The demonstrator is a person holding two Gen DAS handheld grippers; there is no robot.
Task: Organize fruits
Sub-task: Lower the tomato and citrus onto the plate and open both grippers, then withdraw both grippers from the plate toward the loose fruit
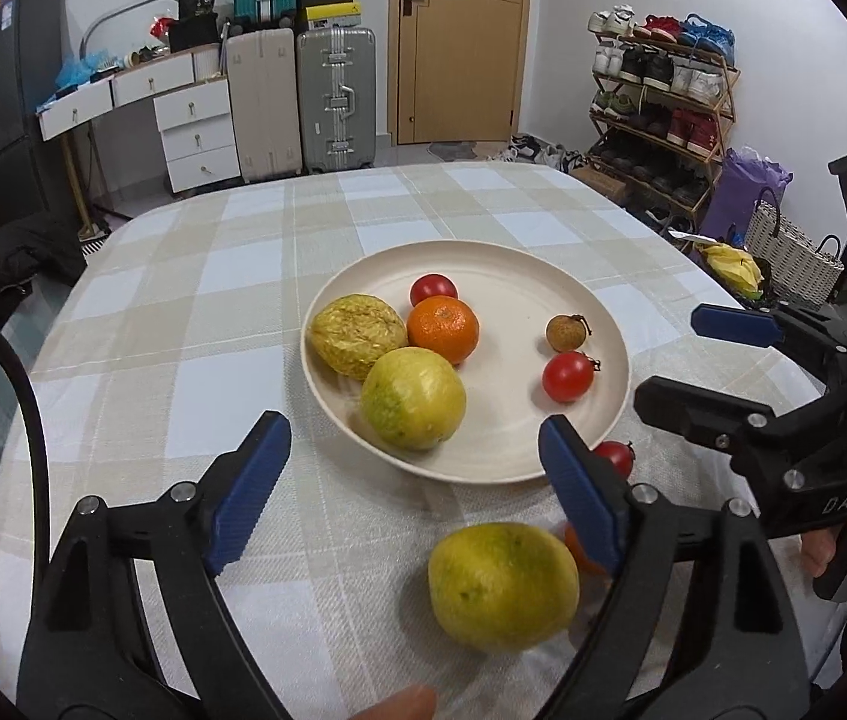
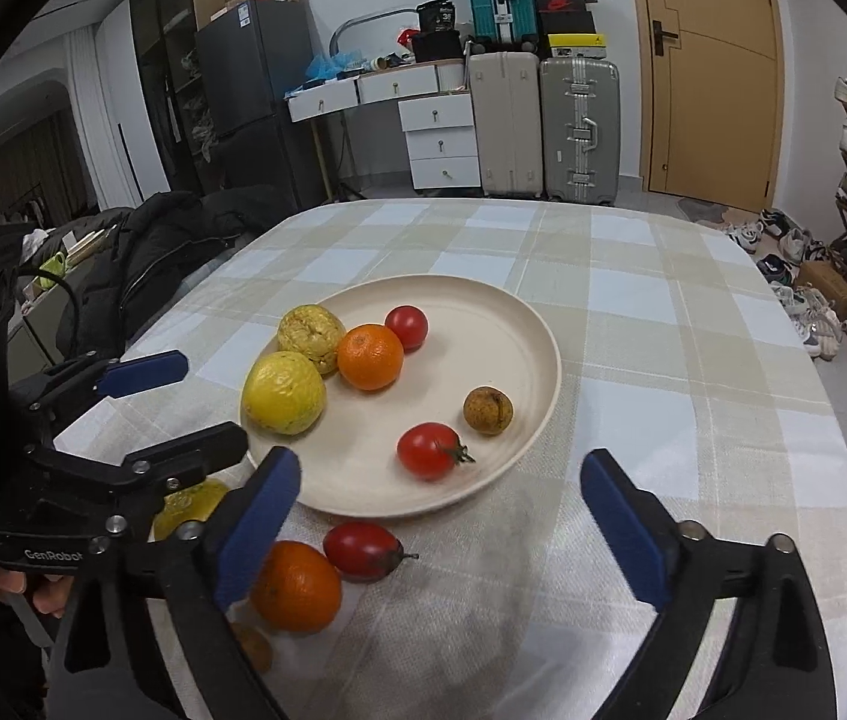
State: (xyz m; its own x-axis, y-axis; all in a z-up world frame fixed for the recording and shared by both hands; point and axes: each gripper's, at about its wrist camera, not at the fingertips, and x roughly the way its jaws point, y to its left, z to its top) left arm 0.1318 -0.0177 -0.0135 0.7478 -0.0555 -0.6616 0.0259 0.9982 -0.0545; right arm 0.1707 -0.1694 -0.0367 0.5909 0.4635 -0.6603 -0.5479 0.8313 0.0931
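A cream plate point(image 1: 483, 264) on the checked tablecloth holds a wrinkled yellow fruit point(image 1: 359, 334), a smooth yellow-green fruit point(image 1: 413, 398), a mandarin point(image 1: 442, 328), two tomatoes point(image 1: 567, 376) and a brown longan point(image 1: 565, 333). On the cloth in front of the plate lie a yellow fruit point(image 1: 502, 586), a mandarin point(image 2: 297, 587) and a tomato point(image 2: 363, 551). My left gripper point(image 1: 411, 429) hangs open above the plate's near left rim, nothing between its pads. My right gripper point(image 2: 440, 463) stands wide open over the near right rim point(image 2: 483, 312), a tomato point(image 2: 430, 450) lying beyond its tips.
The table's edges curve away on all sides. A dark jacket point(image 2: 147, 252) lies off the left edge and a shoe rack point(image 1: 663, 114) stands at the right. Suitcases point(image 1: 303, 102) and a door are at the back. A small brown fruit point(image 2: 252, 648) sits under my right gripper's left finger.
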